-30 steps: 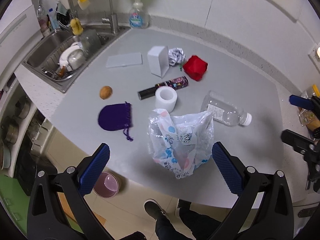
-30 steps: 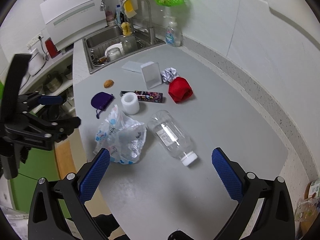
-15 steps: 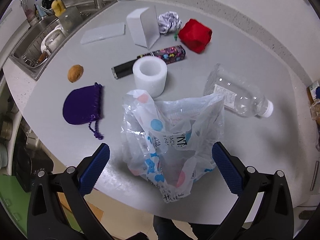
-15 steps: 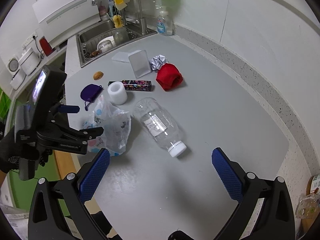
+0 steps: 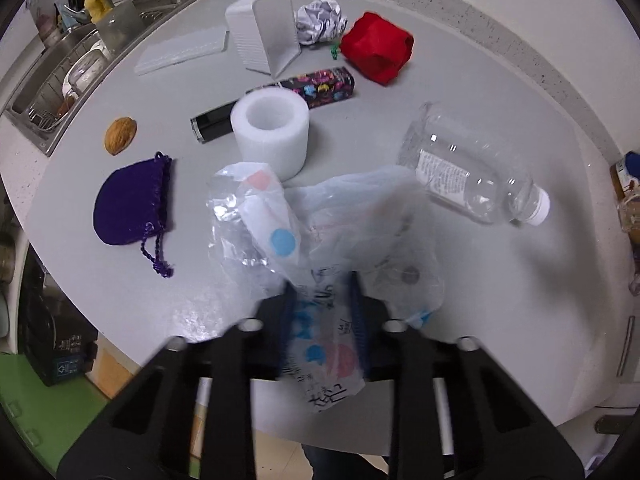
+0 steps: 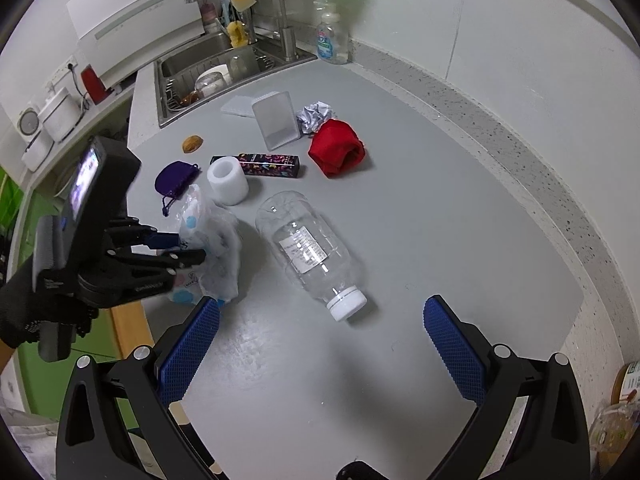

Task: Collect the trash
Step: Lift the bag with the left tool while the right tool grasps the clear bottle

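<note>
Plastic, thin and printed with coloured dots, filled the nearest part of the left wrist view: a crumpled plastic bag (image 5: 324,248) lay at the near edge of the grey table (image 5: 480,280). The left hand-held gripper (image 5: 322,308) had its jaws closing narrowly on the lower folds of that bag, the blue pads (image 5: 356,312) blurred on either side of the film. In the right wrist view a gloved hand (image 6: 28,312) carried that gripper at the table's left edge. The right hand-held gripper (image 6: 320,340) hung above bare table with its jaws spread wide and nothing between them.

Just beyond the bag stood a white foam cylinder (image 5: 274,126), upright and hollow. To its right a clear plastic bottle (image 5: 468,168) lay on its side, white cap pointing away from the bag. To the left lay a purple drawstring pouch (image 5: 130,204) and, further on, a walnut (image 5: 120,141). Behind the cylinder lay a dark patterned tube (image 5: 316,88), then a red cloth (image 5: 378,50), a crumpled paper ball (image 5: 322,20) and a white box (image 5: 266,36). Farthest off, the sink (image 5: 52,84) held dishes.
</note>
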`<state>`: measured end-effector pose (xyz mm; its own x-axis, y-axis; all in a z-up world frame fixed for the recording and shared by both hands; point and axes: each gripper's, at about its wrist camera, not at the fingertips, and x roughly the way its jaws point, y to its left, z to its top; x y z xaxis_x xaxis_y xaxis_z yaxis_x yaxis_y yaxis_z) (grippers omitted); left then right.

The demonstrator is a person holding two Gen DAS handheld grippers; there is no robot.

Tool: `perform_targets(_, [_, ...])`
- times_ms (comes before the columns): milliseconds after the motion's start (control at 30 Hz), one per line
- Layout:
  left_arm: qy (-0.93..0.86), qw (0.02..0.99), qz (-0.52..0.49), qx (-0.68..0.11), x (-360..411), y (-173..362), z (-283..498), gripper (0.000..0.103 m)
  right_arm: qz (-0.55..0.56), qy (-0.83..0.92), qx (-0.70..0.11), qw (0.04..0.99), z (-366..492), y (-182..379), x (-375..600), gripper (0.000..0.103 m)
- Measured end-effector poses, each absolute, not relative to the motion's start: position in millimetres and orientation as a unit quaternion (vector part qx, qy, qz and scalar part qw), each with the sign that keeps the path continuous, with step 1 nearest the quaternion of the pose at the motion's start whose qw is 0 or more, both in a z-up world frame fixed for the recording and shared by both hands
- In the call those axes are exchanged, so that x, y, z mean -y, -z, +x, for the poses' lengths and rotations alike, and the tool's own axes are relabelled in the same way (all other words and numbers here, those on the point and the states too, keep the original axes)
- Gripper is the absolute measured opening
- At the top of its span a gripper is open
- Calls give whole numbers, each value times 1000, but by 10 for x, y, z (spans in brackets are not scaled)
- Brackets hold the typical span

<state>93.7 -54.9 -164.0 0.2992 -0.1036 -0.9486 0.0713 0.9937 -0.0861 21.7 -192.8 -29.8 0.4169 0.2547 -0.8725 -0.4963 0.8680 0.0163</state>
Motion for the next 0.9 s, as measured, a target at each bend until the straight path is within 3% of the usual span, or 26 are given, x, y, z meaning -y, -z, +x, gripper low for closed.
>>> perform_targets(100, [56,807,-19,-587,511,1526,913,10,-129,-232,-491,830,266,346,1883,97])
perform_targets(600, [28,832,-36,-553,219,885,751,9,-189,-259,-510,798,702,807,1543,97])
perform_targets(900, [8,835,-54,-548,120,830,691,9,-231,-286,-537,760,944,1172,1323,97])
